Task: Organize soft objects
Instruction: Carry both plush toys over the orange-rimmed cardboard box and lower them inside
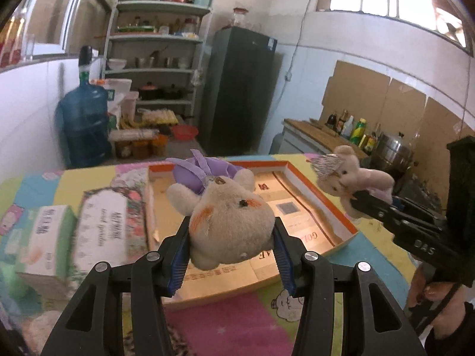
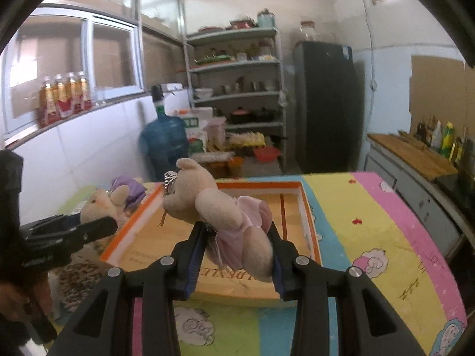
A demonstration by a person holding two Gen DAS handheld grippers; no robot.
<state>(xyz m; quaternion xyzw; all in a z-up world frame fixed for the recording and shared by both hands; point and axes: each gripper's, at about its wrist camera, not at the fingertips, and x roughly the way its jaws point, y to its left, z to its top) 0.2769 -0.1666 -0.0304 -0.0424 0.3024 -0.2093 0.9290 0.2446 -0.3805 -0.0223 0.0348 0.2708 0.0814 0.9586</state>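
Soft plush bear in a purple dress (image 1: 228,216), cream with orange cheek patches, is pinched by its head between the blue-lined fingers of the left claw (image 1: 230,252). It hangs above the near edge of a shallow cardboard box with an orange rim (image 1: 341,207), its purple skirt pointing away toward twelve o'clock.

At about two o'clock from it, the right claw (image 2: 234,255) pinches a second soft toy, a beige plush bear in a pink gauze skirt (image 2: 228,216) with a silver bow on its head. The grip is around its skirted body, and the head tips toward ten o'clock over the same box. A person's hand (image 1: 439,296) holds the black handle of this tool.

Beneath the box lies a worktop covered in a striped cartoon-print cloth (image 2: 371,222) of yellow, pink, blue and green. At nine o'clock of the box sit a floral-printed tissue carton (image 1: 109,225) and a green-and-white carton (image 1: 44,237), just beside each other, both blurred.

A blue water jug (image 1: 83,121) and a grey shelf rack of pots (image 1: 157,59) stand well behind.
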